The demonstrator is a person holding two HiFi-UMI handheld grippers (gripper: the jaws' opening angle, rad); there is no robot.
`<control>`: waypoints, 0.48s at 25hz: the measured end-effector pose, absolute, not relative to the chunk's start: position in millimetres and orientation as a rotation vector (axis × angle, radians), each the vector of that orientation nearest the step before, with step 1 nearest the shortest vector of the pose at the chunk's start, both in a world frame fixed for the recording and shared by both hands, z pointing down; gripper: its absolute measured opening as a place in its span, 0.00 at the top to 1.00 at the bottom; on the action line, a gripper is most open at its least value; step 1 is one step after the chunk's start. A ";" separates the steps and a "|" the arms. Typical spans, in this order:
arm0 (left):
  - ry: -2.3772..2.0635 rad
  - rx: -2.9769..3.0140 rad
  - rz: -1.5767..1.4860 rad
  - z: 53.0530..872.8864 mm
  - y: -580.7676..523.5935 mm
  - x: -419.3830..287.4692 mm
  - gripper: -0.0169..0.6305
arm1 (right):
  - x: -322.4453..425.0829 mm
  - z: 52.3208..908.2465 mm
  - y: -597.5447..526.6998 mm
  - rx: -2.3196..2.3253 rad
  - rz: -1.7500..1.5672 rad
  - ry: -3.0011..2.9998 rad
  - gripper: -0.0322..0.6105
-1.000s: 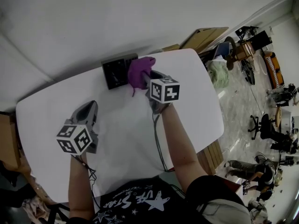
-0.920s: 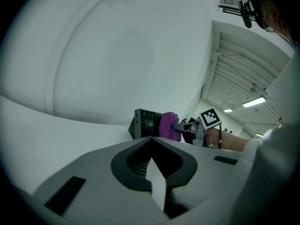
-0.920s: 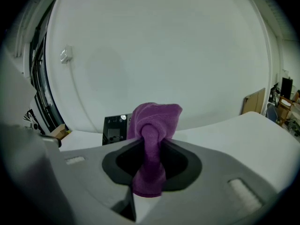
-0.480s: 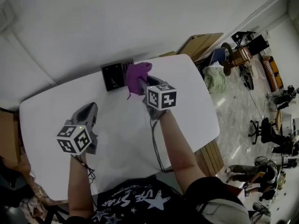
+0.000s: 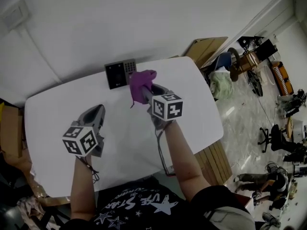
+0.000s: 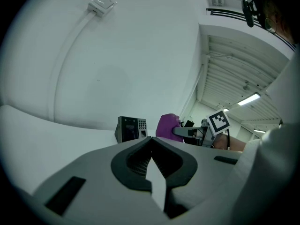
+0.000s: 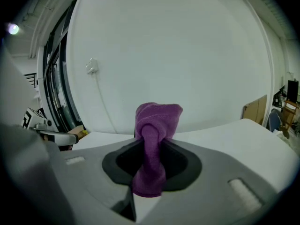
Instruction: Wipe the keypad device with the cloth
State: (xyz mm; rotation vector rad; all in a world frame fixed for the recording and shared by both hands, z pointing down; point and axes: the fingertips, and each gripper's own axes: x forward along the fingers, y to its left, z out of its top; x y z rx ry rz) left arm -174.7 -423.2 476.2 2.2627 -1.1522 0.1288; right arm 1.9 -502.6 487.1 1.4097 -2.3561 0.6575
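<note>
The black keypad device point(image 5: 120, 73) stands at the far edge of the white table point(image 5: 53, 114), its screen and grey keys uncovered. My right gripper point(image 5: 145, 91) is shut on a bunched purple cloth point(image 5: 141, 84), which hangs just right of and nearer than the device; I cannot tell whether it touches it. In the right gripper view the cloth point(image 7: 156, 125) is pinched between the jaws and sticks up past them. My left gripper point(image 5: 98, 111) hovers over the table's left middle, shut and empty. The left gripper view shows the device point(image 6: 131, 129), the cloth point(image 6: 168, 127) and the left gripper point(image 6: 151, 138).
A white wall rises right behind the table, with a small wall box point(image 5: 17, 14) and a cable. Cardboard sheets point(image 5: 206, 47) lean past the table's far right corner. The table's right edge drops to a tiled floor with chairs and clutter.
The right gripper has drawn the purple cloth off the keypad device toward me and to the right, so the keys now show. The left gripper has hardly moved.
</note>
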 end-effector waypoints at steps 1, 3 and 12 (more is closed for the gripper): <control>-1.150 2.264 0.129 475.7 -419.1 -172.0 0.96 | 1.3 487.2 -496.3 1.401 0.656 -2.359 0.80; -1.148 2.265 0.130 474.8 -411.7 -165.9 0.96 | 0.4 487.3 -484.1 1.383 0.656 -2.367 0.80; -1.155 2.290 0.145 462.3 -367.3 -139.8 0.96 | -3.0 479.8 -418.0 1.285 0.640 -2.426 0.80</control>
